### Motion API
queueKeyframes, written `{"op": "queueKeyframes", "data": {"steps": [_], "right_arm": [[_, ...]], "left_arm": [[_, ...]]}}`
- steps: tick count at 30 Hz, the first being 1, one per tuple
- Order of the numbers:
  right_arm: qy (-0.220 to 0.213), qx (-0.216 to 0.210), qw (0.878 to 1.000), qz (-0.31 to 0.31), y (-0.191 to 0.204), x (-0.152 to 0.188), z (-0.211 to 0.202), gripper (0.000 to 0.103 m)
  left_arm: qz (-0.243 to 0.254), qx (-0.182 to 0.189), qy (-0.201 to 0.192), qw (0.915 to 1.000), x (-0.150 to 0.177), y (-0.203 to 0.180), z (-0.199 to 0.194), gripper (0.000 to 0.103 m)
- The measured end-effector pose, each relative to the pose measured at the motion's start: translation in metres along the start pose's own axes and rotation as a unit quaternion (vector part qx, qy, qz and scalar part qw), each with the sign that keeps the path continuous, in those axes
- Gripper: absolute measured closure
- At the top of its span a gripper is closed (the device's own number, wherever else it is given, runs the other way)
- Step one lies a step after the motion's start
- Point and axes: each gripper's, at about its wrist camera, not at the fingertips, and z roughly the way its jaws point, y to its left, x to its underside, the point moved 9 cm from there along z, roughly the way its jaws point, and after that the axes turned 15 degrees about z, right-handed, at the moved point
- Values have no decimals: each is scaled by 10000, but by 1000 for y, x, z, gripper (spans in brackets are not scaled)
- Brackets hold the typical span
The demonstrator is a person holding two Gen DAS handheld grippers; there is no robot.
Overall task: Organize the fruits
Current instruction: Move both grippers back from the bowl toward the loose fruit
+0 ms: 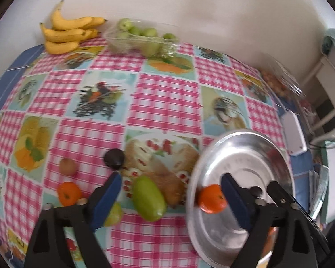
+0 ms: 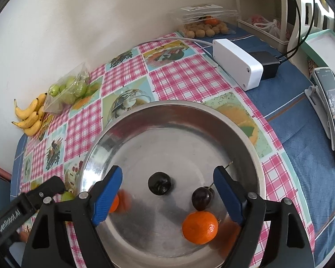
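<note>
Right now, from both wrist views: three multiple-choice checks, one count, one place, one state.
1. Count of dark fruits on the metal plate: A none, B two, C five.
2. The bananas lie: A on the plate, B between the tongs, C by the wall.
3. The right tongs are: A open and empty, B shut on an orange, C shut on a banana.
Key: B, two dark round ones sit on the metal; C, the bunch touches the wall's foot; A, the fingers stand wide apart, gripping nothing.
</note>
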Motion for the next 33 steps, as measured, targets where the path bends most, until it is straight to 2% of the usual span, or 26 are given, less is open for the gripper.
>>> {"op": "queueKeyframes", "data": {"steps": [4, 8, 12, 13, 14, 16, 20, 33], "right_arm": [[75, 34, 9999, -90, 2, 4, 4, 19], [122, 47, 9998, -171, 5, 7, 6, 19], [144, 30, 9997, -194, 7, 8, 7, 18], [154, 24, 9997, -199, 7, 8, 8, 15], [173, 20, 9996, -202, 7, 9, 9, 6], [183, 28, 9996, -217, 8, 10, 9, 0], [244, 166, 9992, -260, 5, 12, 12, 0], [334, 243, 9989, -202, 1, 17, 14, 0]], "left_arm": [[-179, -412, 12, 9990, 4, 20, 1, 0], [-423, -471, 27, 9980, 7, 34, 2, 0], [-406, -586, 26, 9975, 8, 38, 3, 0], [-393, -610, 31, 9974, 8, 39, 2, 0], [-373, -637, 35, 9973, 9, 39, 3, 0], [-323, -678, 42, 9972, 9, 40, 3, 0], [-179, -766, 34, 9969, 8, 39, 4, 0], [-132, -697, 163, 9973, 12, 40, 6, 0]]}}
